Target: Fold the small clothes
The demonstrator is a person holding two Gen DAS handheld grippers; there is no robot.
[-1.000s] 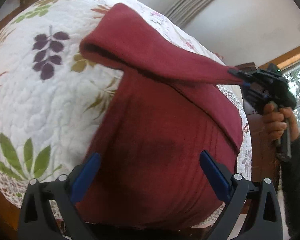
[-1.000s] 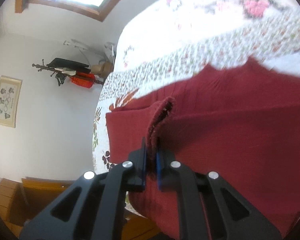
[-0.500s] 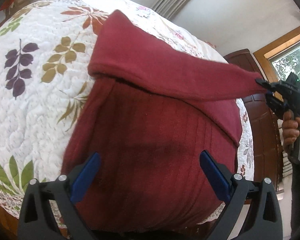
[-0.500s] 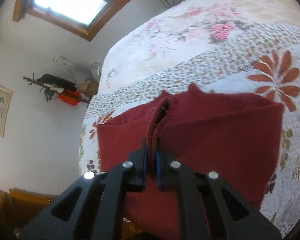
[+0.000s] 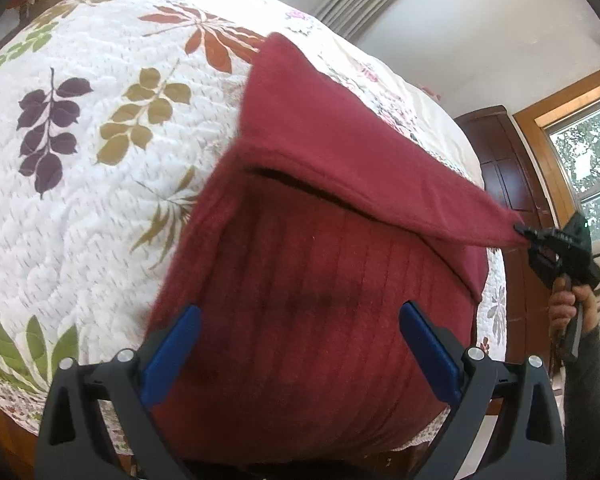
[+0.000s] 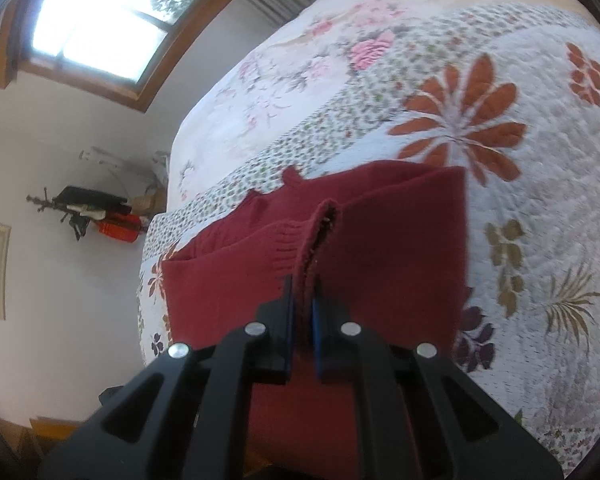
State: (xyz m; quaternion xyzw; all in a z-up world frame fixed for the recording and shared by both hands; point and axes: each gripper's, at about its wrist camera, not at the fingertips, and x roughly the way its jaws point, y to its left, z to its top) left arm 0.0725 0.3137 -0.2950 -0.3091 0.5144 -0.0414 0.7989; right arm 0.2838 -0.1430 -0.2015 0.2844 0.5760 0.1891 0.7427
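Observation:
A dark red knit garment (image 5: pixel 324 280) lies on a floral quilted bedspread (image 5: pixel 100 184) near the bed's front edge. One part of it, a sleeve or flap (image 5: pixel 340 152), is lifted and stretched taut to the right. My right gripper (image 5: pixel 526 234) is shut on the ribbed end of that flap (image 6: pixel 320 236), held in a hand at the far right. My left gripper (image 5: pixel 300 336) hovers open just above the garment's lower body, its blue pads spread wide with nothing between them.
The bedspread (image 6: pixel 500 128) stretches far beyond the garment. A dark wooden cabinet (image 5: pixel 500 152) and a window stand to the right of the bed. A coat rack (image 6: pixel 80 208) with dark and orange items stands by the wall, and the bed's edge lies just below the grippers.
My right gripper has pulled the flap further out to the right and back from the bed. The garment lies flatter now. The left gripper stays open over the lower body.

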